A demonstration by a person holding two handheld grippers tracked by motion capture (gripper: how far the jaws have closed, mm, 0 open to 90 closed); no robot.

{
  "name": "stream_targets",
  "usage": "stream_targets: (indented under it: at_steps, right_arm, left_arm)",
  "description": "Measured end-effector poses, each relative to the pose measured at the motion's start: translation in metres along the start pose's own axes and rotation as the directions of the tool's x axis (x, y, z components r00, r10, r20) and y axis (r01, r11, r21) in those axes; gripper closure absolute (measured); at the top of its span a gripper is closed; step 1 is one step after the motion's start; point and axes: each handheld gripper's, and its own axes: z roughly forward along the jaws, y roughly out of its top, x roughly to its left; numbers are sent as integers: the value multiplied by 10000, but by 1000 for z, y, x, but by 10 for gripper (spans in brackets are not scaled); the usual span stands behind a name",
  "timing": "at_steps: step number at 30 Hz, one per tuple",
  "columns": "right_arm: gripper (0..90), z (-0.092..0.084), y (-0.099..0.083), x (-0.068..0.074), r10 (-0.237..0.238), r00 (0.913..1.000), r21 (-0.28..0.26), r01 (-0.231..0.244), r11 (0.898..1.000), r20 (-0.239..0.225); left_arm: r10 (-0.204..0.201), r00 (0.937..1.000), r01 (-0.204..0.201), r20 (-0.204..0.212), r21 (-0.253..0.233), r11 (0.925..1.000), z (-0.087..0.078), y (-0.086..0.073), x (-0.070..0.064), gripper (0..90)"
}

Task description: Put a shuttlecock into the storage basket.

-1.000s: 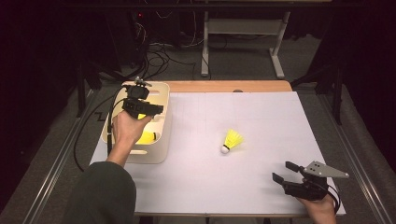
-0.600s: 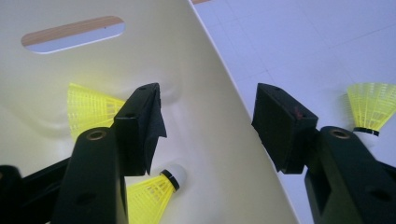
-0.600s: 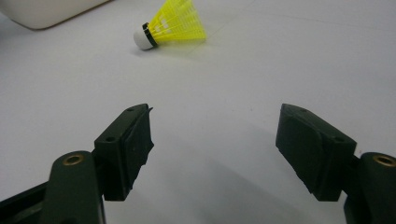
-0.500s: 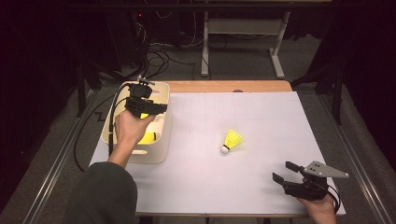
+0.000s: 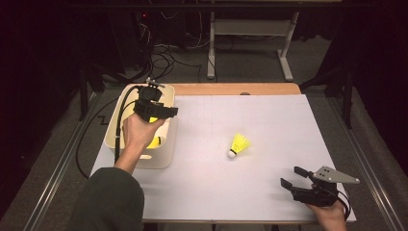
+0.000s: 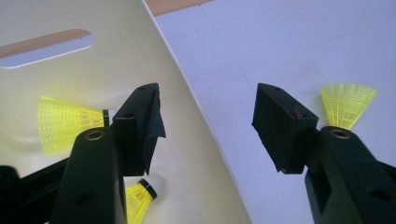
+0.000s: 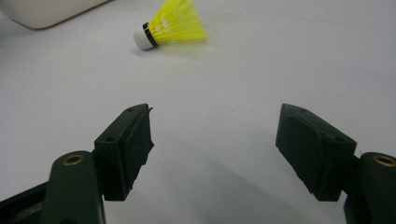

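A yellow shuttlecock [image 5: 238,144] with a white cork lies on its side in the middle of the white table; it also appears as the shuttlecock [image 7: 173,23] far ahead of my right gripper and as the shuttlecock [image 6: 348,102] behind my left gripper's right jaw. My left gripper [image 5: 169,111] hovers open over the cream bin [image 5: 163,156], its jaws either side of the bin's right wall [image 6: 187,121] with nothing between them [image 6: 208,121]. Two more yellow shuttlecocks [image 6: 60,123] [image 6: 137,198] lie inside the bin. My right gripper [image 5: 289,176] rests open and empty [image 7: 215,140] near the table's front right corner.
A wooden strip [image 5: 231,89] runs along the table's far edge. A black cable [image 5: 118,125] trails from the left gripper over the bin's left side. Metal rails [image 5: 57,168] flank the table, and a desk frame [image 5: 250,29] stands beyond.
My left gripper has drifted slightly right above the bin. The right gripper and the shuttlecock on the table have stayed put.
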Motion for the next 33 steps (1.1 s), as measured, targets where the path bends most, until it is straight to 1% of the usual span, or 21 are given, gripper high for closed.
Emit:
stream_targets:
  at_steps: [5,10,27,33]
  right_arm:
    - [273,0,0,0,-23,10000,-9,23,10000,-5]
    - [273,0,0,0,-2,10000,-9,2,10000,-13]
    - [273,0,0,0,2,10000,-16,-2,10000,-34]
    - [273,0,0,0,-16,10000,-26,15,10000,-45]
  left_arm:
    - [257,9996,-257,64,54,9997,1,2,-9,427]
    - [448,9989,-448,158,5,9990,2,4,-16,427]
    - [761,9958,-764,515,35,9971,12,6,-35,424]
    - [871,9944,-876,605,46,9961,14,5,-39,424]
